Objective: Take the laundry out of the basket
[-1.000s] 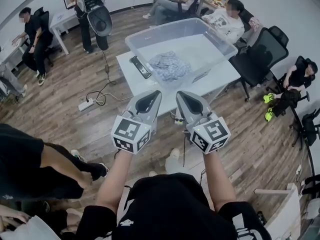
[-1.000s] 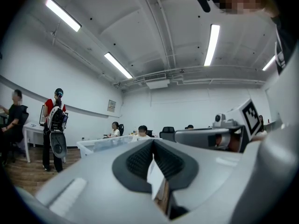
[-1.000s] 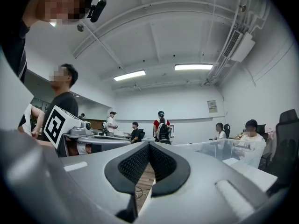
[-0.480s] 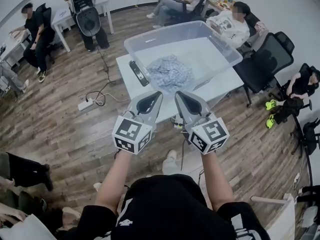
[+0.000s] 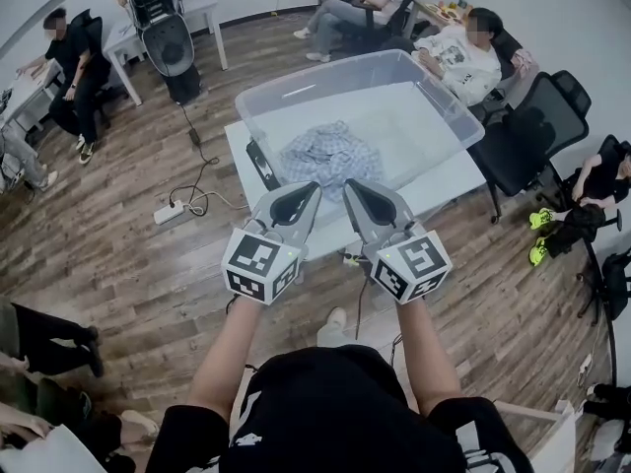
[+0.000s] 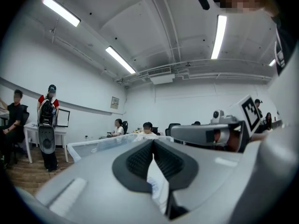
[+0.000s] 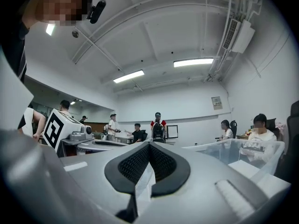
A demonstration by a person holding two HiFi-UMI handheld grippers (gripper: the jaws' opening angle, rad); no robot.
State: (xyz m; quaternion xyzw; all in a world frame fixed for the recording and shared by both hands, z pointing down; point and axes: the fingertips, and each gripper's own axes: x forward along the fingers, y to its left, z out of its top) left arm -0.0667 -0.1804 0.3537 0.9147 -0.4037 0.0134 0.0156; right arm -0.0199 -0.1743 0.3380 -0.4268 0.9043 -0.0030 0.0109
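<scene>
A crumpled blue checked garment (image 5: 330, 156) lies in a clear plastic bin (image 5: 315, 75) on a white table (image 5: 444, 180). Both grippers hang side by side in the air just before the table's near edge, tips pointing at the bin. My left gripper (image 5: 311, 187) is shut and holds nothing. So is my right gripper (image 5: 351, 186). In the left gripper view the shut jaws (image 6: 153, 141) point at the bin's rim (image 6: 100, 143). From the right gripper view the closed jaws (image 7: 149, 144) face across the room, with the bin (image 7: 243, 148) to their right.
A black bar-shaped object (image 5: 261, 164) lies on the table left of the bin. A power strip (image 5: 168, 210) with cables is on the wooden floor. Seated people and office chairs (image 5: 527, 126) ring the table. Someone's legs (image 5: 49, 338) show at lower left.
The table and bin have come closer to the grippers. The person at lower left has moved off to the left. Both grippers stay shut and side by side.
</scene>
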